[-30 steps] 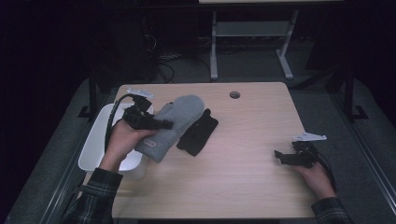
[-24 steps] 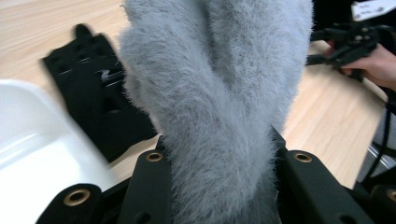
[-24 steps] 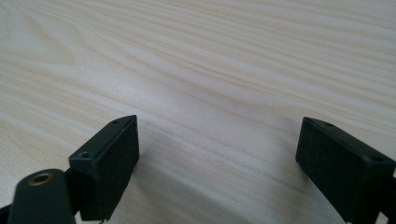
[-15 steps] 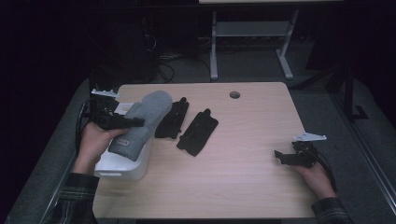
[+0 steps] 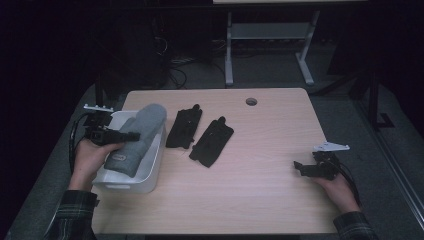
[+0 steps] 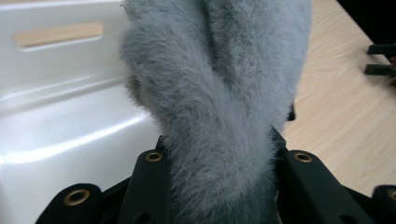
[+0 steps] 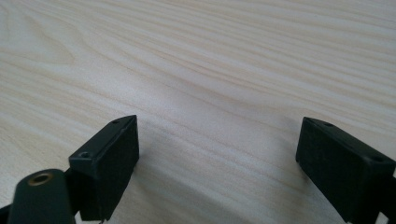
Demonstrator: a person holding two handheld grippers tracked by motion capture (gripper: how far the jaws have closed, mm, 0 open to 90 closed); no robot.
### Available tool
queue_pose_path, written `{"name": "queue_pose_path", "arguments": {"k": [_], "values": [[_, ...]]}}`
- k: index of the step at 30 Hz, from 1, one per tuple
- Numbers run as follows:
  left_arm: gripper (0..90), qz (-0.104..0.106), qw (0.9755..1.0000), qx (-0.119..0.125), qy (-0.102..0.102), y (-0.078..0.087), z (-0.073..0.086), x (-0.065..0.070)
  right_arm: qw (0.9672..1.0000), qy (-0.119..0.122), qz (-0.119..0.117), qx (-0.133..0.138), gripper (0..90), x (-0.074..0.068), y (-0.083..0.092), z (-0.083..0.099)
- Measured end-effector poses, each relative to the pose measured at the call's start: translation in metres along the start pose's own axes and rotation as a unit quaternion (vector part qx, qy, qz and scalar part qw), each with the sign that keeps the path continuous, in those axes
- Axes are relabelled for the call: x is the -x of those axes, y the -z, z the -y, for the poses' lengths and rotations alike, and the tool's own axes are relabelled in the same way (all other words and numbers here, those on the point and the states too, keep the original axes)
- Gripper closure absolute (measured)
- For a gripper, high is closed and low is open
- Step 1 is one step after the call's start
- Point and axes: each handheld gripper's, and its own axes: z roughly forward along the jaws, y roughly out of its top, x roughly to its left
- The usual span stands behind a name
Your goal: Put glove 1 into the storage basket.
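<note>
- Grey fleece mitten [image 5: 136,138]: clamped between the jaws of the left gripper [image 5: 111,135]. It lies slanted across the white bin [image 5: 150,172] at the table's left edge, its rounded tip propped on the bin's far rim and its cuff end over the bin floor.
- Right gripper [image 5: 306,169]: rests near the table's right edge, jaws spread apart with nothing between them.
- Risk 1: if released here, the mitten may stay draped over the far rim and slide out onto the table [image 5: 260,200], since its tip is not inside the walls.
- Risk 2: the pile may catch on the jaws and drag the mitten out on withdrawal.
- Risk 3: pushing down could shift the light bin towards the table edge.
- Two black pieces [image 5: 184,127] [image 5: 211,141] lie mid-table, apart from the bin.
- Markings: an oval label [image 5: 119,156] near the mitten's cuff; its lettering is too small to read.
</note>
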Motion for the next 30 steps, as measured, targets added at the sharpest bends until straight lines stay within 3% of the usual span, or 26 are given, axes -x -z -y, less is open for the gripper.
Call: {"name": "queue_pose_path", "arguments": {"k": [10,17,21,25,30], "values": [[64.5,-0.024,0.9984,-0.037,0.036,-0.025,0.016,-0.031,1.0000,0.001,0.000,0.000,13.1,0.000,0.000,0.000],[63.2,-0.045,0.9959,-0.063,0.046,-0.043,0.023,-0.041,1.0000,0.004,0.000,0.002,13.1,0.000,0.000,0.000],[61.7,-0.059,0.9942,-0.080,0.041,-0.050,0.025,-0.044,1.0000,0.003,-0.001,0.001,13.1,0.000,0.000,0.000],[57.7,-0.063,0.9942,-0.078,0.039,-0.053,0.028,-0.046,1.0000,0.003,-0.001,0.001,13.1,0.000,0.000,0.000],[44.3,-0.082,0.9937,-0.074,0.022,-0.053,0.028,-0.045,1.0000,0.003,-0.001,0.001,13.1,0.000,0.000,0.000]]}}
